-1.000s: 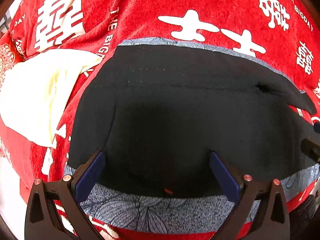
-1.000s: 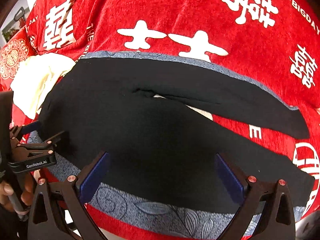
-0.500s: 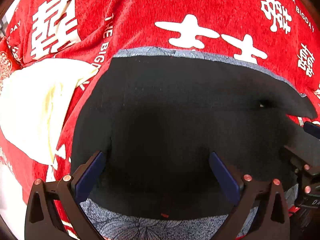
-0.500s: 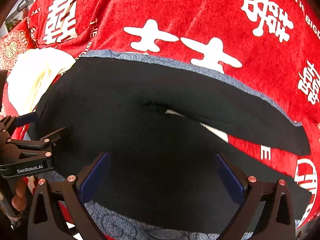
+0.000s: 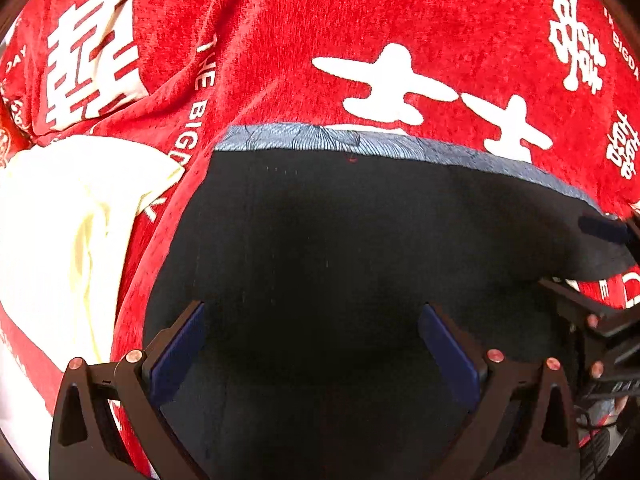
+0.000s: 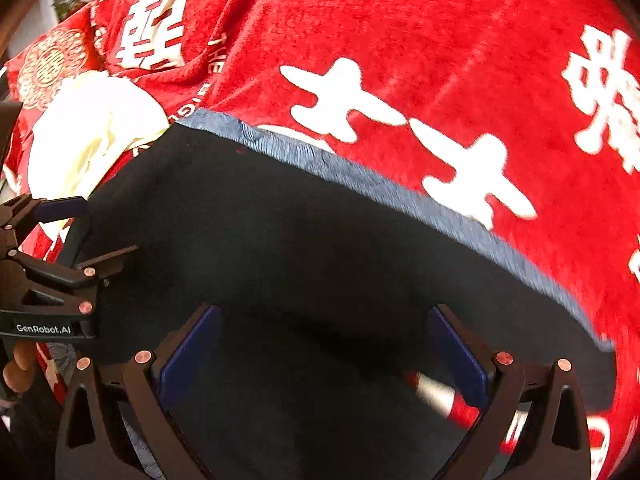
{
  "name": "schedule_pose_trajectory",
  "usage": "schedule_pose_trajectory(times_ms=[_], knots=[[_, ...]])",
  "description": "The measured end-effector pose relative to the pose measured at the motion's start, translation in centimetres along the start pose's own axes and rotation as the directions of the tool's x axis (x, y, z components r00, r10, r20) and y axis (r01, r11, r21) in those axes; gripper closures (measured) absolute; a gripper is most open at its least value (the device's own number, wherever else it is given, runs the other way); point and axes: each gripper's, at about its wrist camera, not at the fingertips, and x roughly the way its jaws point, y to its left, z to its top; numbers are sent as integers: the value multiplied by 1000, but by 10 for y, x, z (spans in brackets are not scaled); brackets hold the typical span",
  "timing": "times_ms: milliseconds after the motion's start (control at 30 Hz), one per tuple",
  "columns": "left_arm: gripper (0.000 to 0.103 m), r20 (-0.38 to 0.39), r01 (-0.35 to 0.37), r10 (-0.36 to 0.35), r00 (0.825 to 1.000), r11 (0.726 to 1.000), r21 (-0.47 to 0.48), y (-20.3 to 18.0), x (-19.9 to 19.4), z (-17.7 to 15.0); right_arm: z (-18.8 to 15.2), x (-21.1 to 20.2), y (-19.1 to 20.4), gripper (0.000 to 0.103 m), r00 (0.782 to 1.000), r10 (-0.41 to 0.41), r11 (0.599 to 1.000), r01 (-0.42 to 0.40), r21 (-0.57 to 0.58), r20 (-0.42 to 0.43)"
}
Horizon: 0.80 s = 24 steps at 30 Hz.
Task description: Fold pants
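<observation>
Black pants (image 5: 360, 240) with a blue-grey patterned band (image 5: 360, 140) along the far edge lie spread on a red blanket (image 5: 320, 40) printed with white characters. My left gripper (image 5: 312, 344) hovers open over the black fabric, nothing between its blue pads. My right gripper (image 6: 326, 352) is open too, above the pants (image 6: 320, 240) further right. Each gripper shows in the other's view: the right gripper (image 5: 600, 320) at the right edge, the left gripper (image 6: 52, 280) at the left edge. The near edge of the pants is hidden below both views.
A crumpled cream cloth (image 5: 60, 240) lies on the blanket left of the pants, also seen as the cream cloth (image 6: 92, 136) in the right wrist view. A red patterned cushion (image 6: 52, 64) sits far left. A person's fingers (image 6: 20, 364) hold the left gripper's handle.
Both grippers have moved forward over the pants toward the far band, staying open. The near patterned edge has dropped out of both views, and the right view has swung left.
</observation>
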Motion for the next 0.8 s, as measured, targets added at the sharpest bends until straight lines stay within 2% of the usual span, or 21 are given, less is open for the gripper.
schedule_pose_trajectory(times_ms=[67,233,467,600,733,767,800], knots=[[0,-4,-2,2,1000,1000,-1,0,5,7,16,11,-8,0,999,40,999,-41,-31,-8],[0,-28,19,-20,999,1000,-6,-1,20,21,50,44,-19,0,998,57,987,-61,-148,-35],[0,-61,25,-24,998,1000,8,-6,45,33,83,93,-38,0,991,96,978,-111,-176,-92],[0,-57,23,-22,998,1000,10,-6,50,38,93,118,-36,0,977,130,962,-165,-216,-166],[0,-55,24,-23,998,999,22,-7,51,40,102,129,-45,0,958,208,951,-245,-187,-196],[0,-55,23,-22,998,999,24,-7,52,40,103,130,-46,3,955,218,948,-256,-187,-201],[0,-56,22,-21,998,999,24,-7,53,40,103,130,-46,14,951,232,942,-273,-195,-206]])
